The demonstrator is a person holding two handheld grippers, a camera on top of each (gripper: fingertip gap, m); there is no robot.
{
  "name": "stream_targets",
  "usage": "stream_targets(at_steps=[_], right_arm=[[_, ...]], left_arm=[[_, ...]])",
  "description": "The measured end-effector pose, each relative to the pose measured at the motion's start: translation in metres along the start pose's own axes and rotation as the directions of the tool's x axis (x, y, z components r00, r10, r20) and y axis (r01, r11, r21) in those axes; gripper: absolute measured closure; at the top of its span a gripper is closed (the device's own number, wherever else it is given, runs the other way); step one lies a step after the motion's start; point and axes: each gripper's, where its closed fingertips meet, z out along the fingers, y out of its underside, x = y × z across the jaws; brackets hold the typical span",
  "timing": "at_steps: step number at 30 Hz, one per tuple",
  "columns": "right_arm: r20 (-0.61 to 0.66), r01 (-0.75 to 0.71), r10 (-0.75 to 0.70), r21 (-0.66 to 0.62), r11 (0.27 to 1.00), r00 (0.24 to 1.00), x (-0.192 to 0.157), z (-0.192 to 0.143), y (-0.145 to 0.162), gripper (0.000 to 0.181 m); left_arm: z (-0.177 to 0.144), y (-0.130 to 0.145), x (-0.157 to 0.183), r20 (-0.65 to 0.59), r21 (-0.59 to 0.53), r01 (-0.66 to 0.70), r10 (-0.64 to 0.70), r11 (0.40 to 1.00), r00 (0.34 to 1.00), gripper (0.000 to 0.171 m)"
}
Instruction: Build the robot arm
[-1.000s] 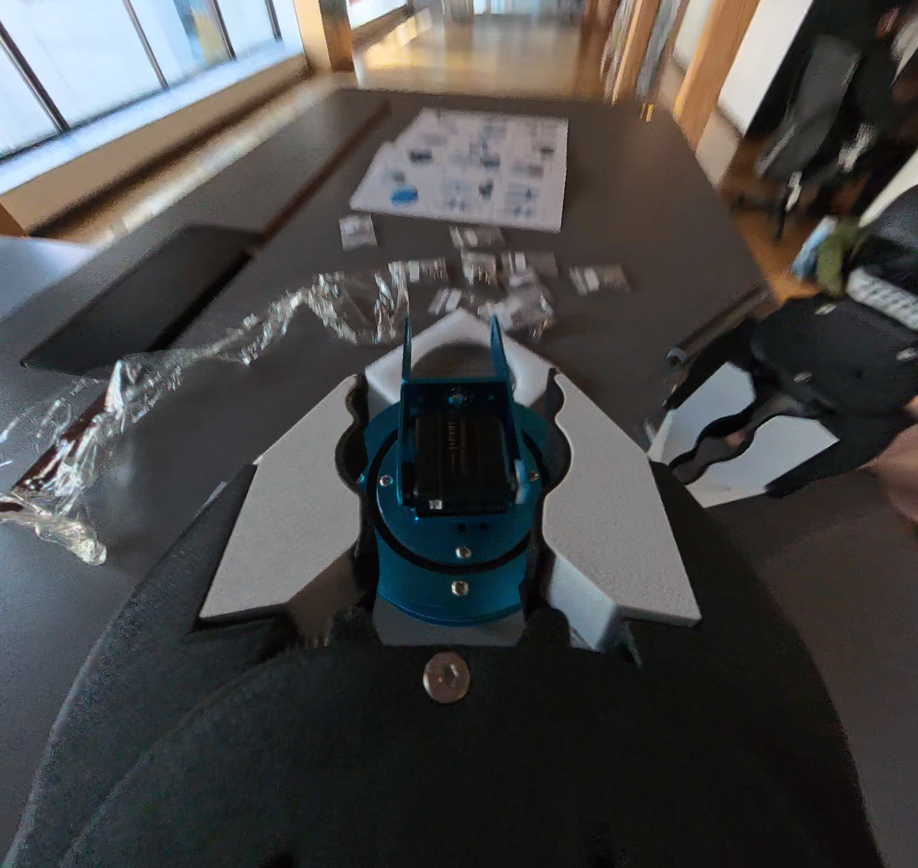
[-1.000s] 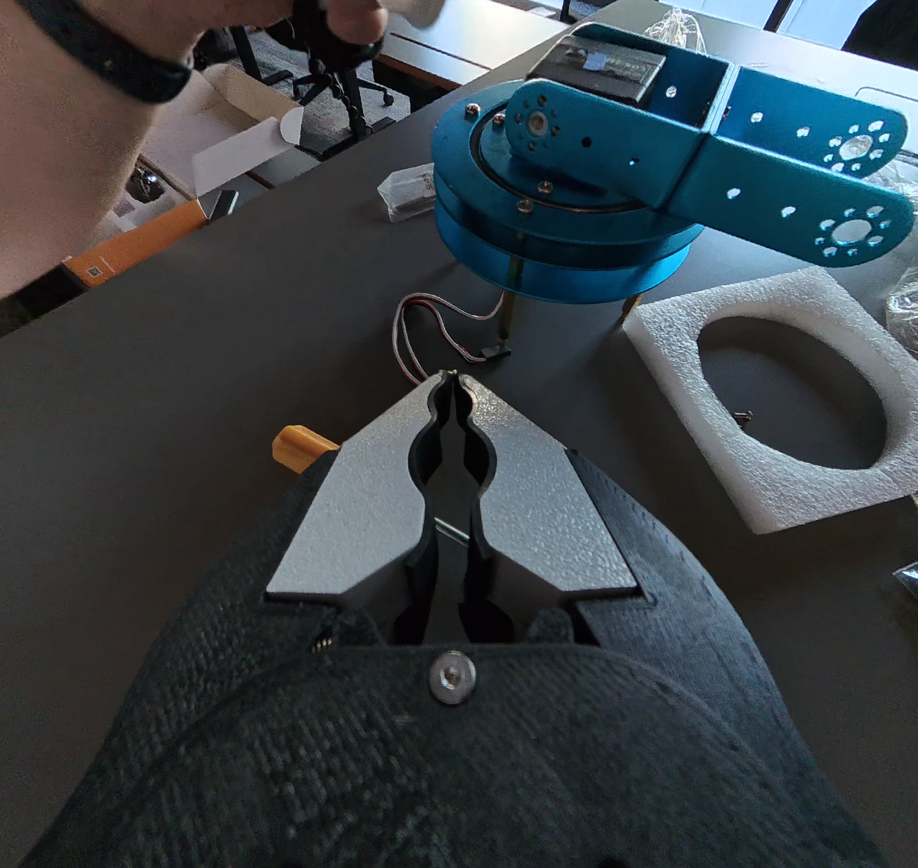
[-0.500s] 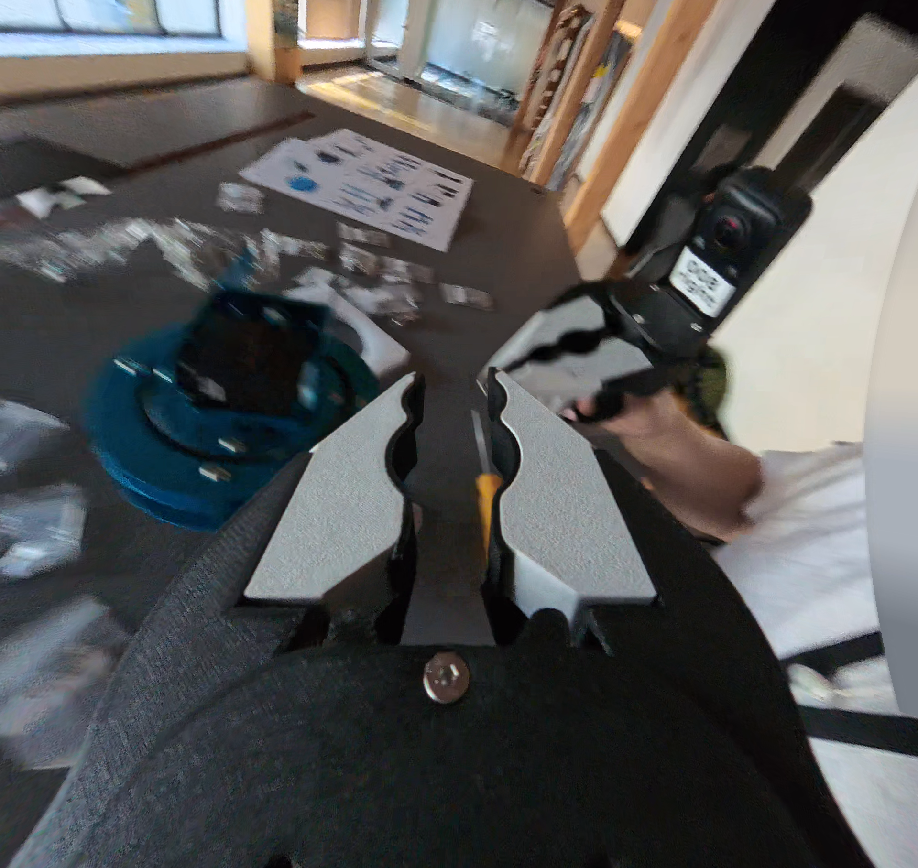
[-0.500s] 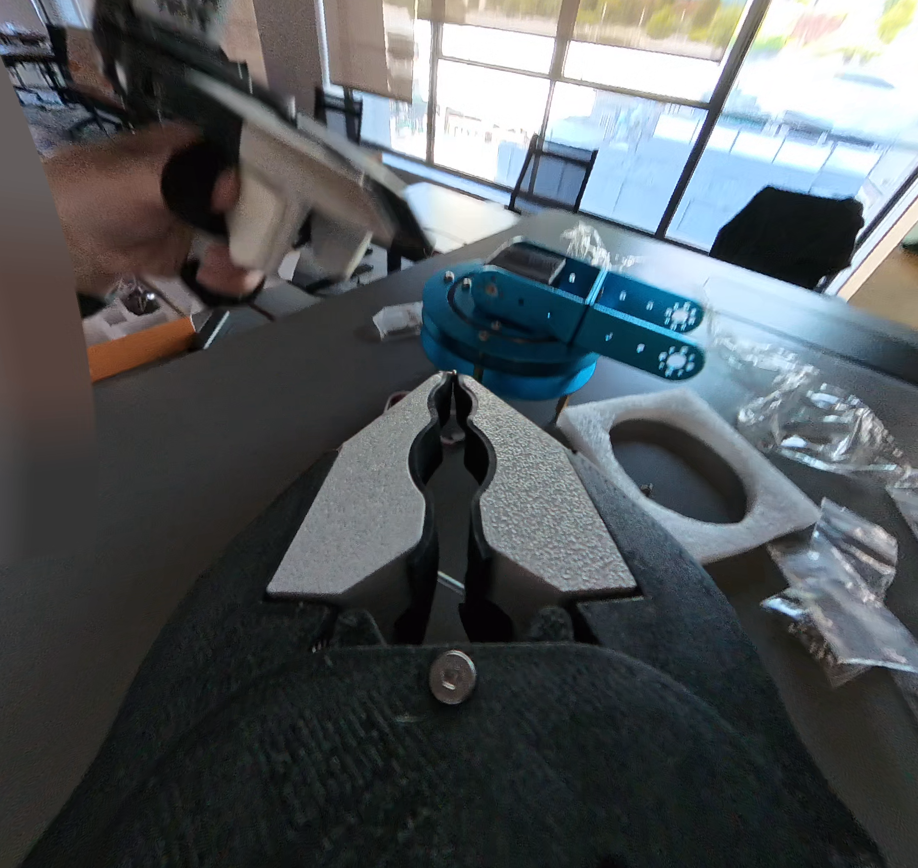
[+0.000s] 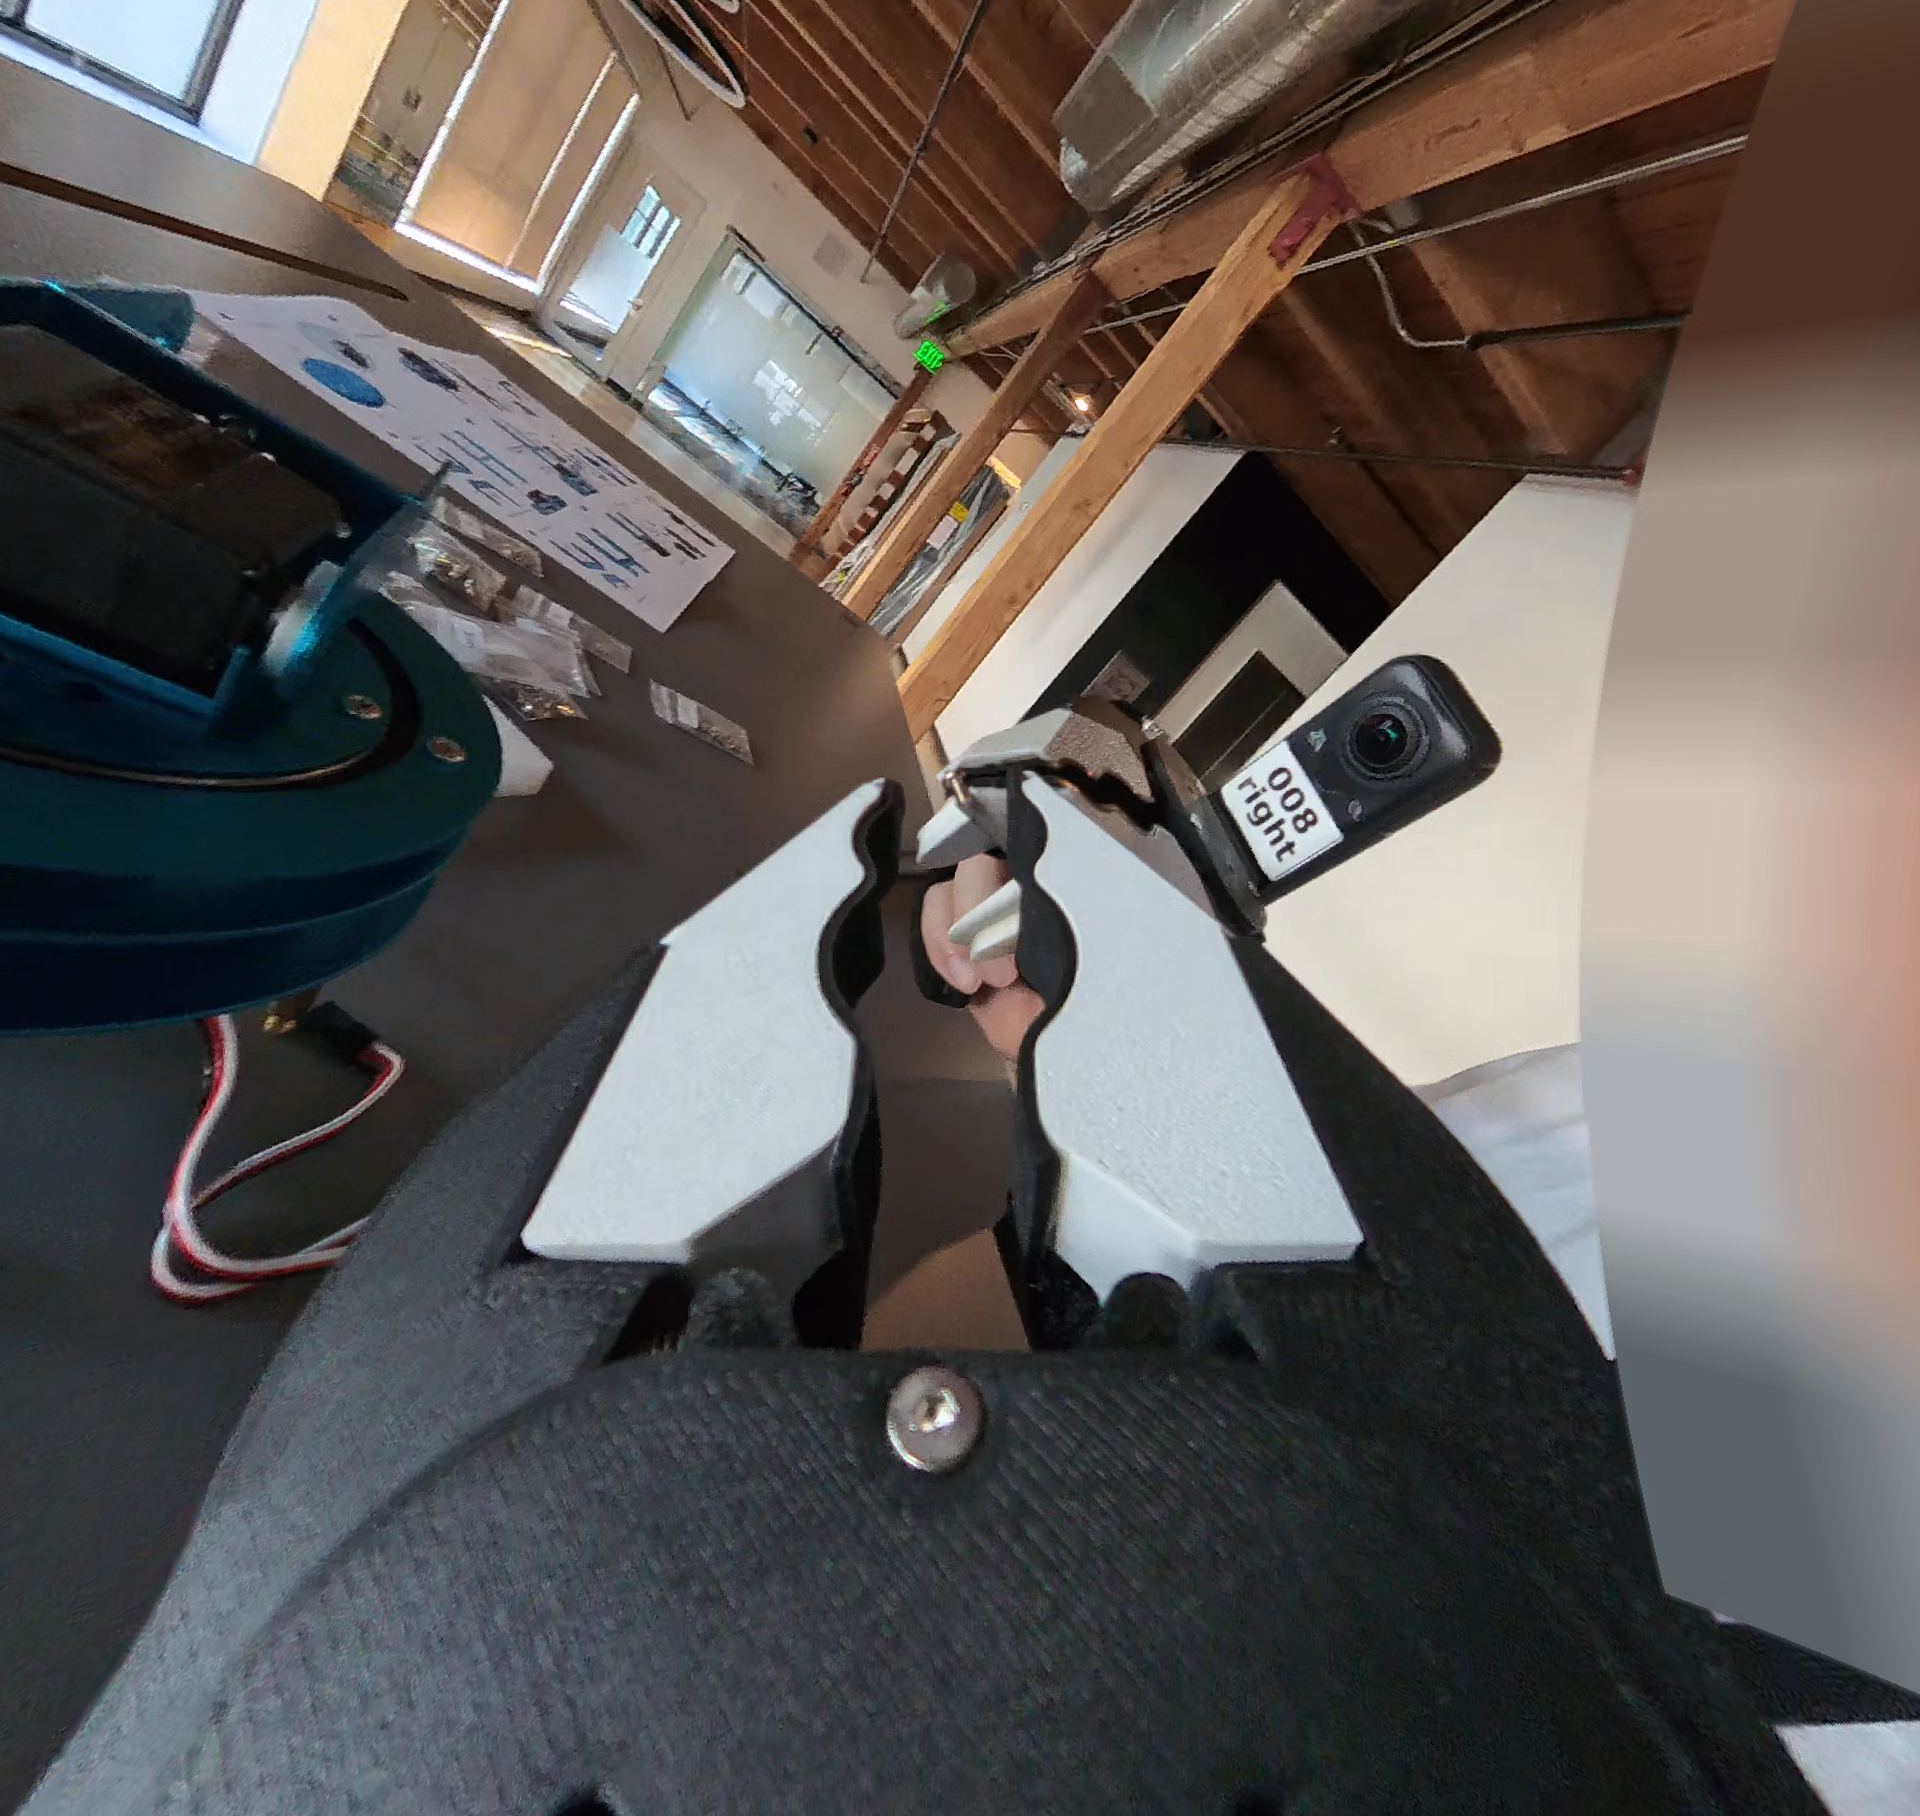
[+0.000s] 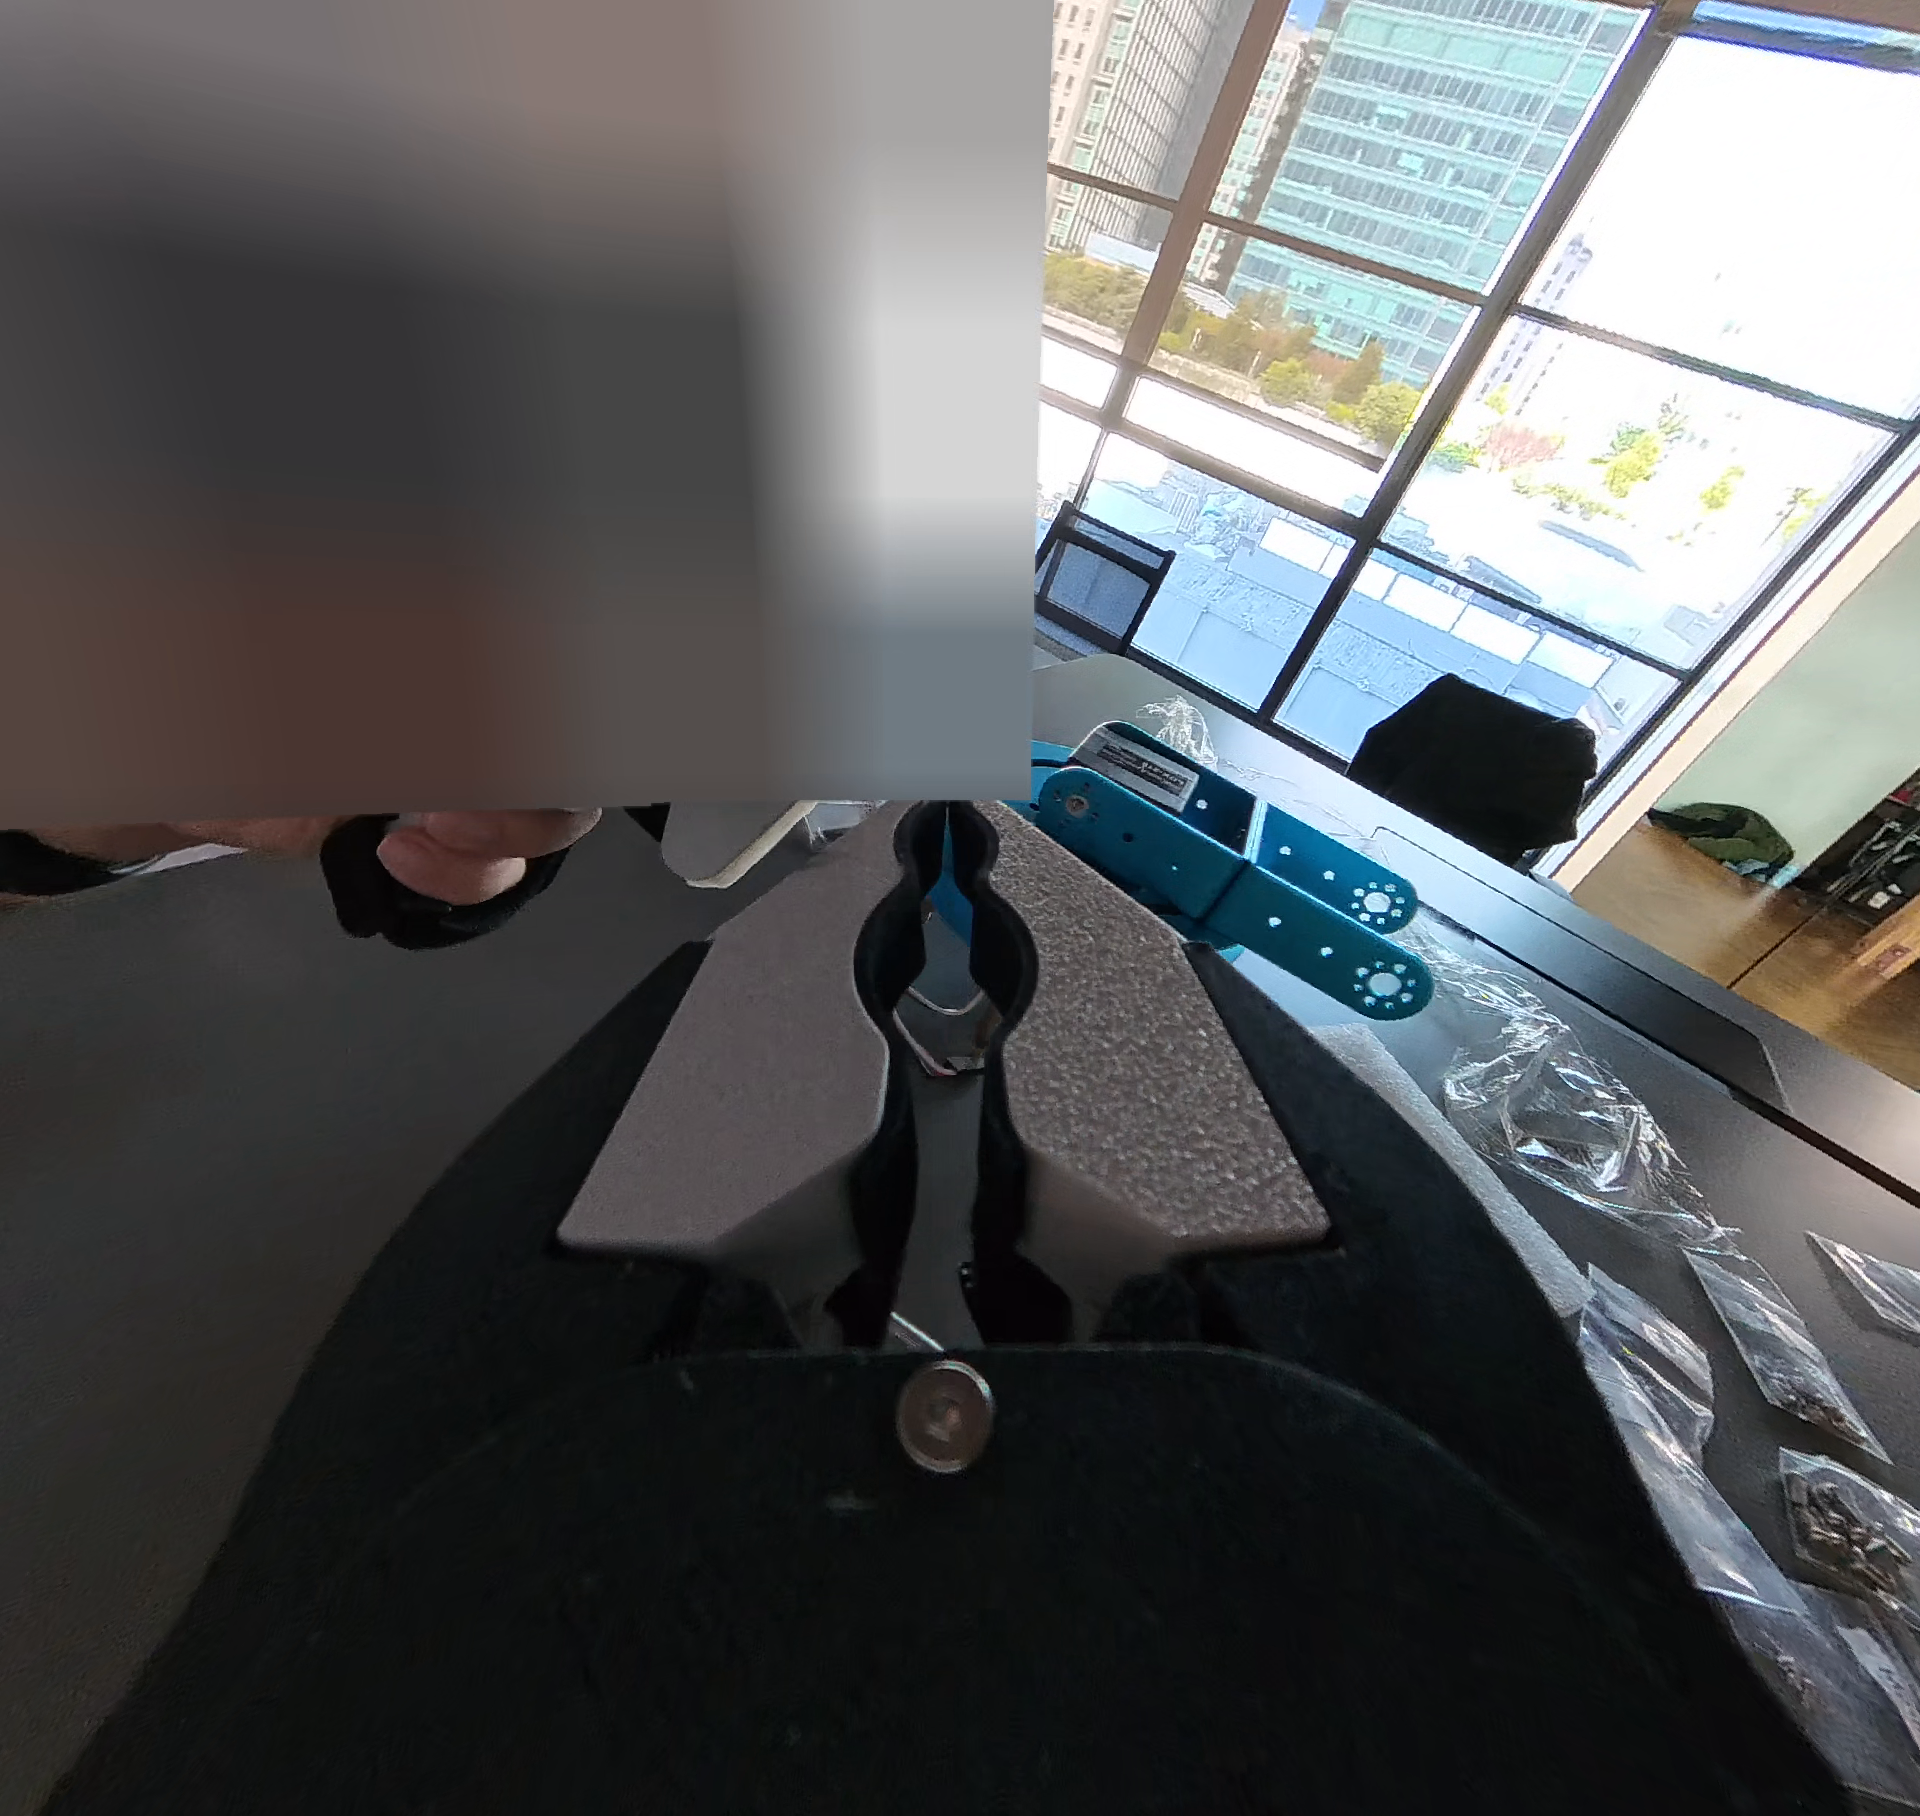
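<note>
My left gripper (image 5: 954, 800) is slightly open and empty, tilted up above the dark table (image 5: 623, 873). A blue metal turntable with a black servo (image 5: 239, 800) stands just to its left, with a red and white wire (image 5: 208, 1236) trailing from under it. My right gripper (image 6: 948, 810) is shut, its tips touching, with nothing seen in it. It also shows in the left wrist view (image 5: 1049, 758), close in front of the left fingertips and held by a hand (image 5: 966, 966). In the right wrist view the blue bracket arm (image 6: 1195, 862) lies just past the tips.
A printed sheet (image 5: 499, 457) and small bags of parts (image 5: 499, 644) lie farther along the table. More parts bags (image 6: 1766, 1371) and crumpled clear wrap (image 6: 1538, 1101) lie to the right. A black chair (image 6: 1475, 779) stands by the windows. The grippers are tip to tip, or close to it.
My left gripper has let go of the blue turntable, narrowed, swung right and tilted up towards the right gripper. My right gripper has lifted and tilted up, still shut.
</note>
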Motion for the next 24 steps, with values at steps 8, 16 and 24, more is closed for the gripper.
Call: stream_targets(at_steps=[8, 16, 24], right_arm=[[-0.046, 0.032, -0.031, 0.029, 0.999, 0.998, 0.001, -0.006, -0.004, 0.181], [0.08, -0.074, 0.065, 0.118, 0.99, 0.995, -0.009, -0.015, -0.011, 0.181], [0.21, -0.21, 0.183, 0.114, 0.971, 0.96, -0.014, -0.018, -0.005, 0.181]], left_arm=[[0.009, 0.004, 0.009, -0.045, -0.009, -0.009, 0.009, 1.0, 0.999, 0.165], [0.004, 0.01, 0.021, -0.172, -0.077, 0.011, -0.025, 0.997, 0.985, 0.169], [0.003, 0.017, 0.021, -0.208, -0.126, 0.021, -0.047, 0.992, 0.977, 0.17]])
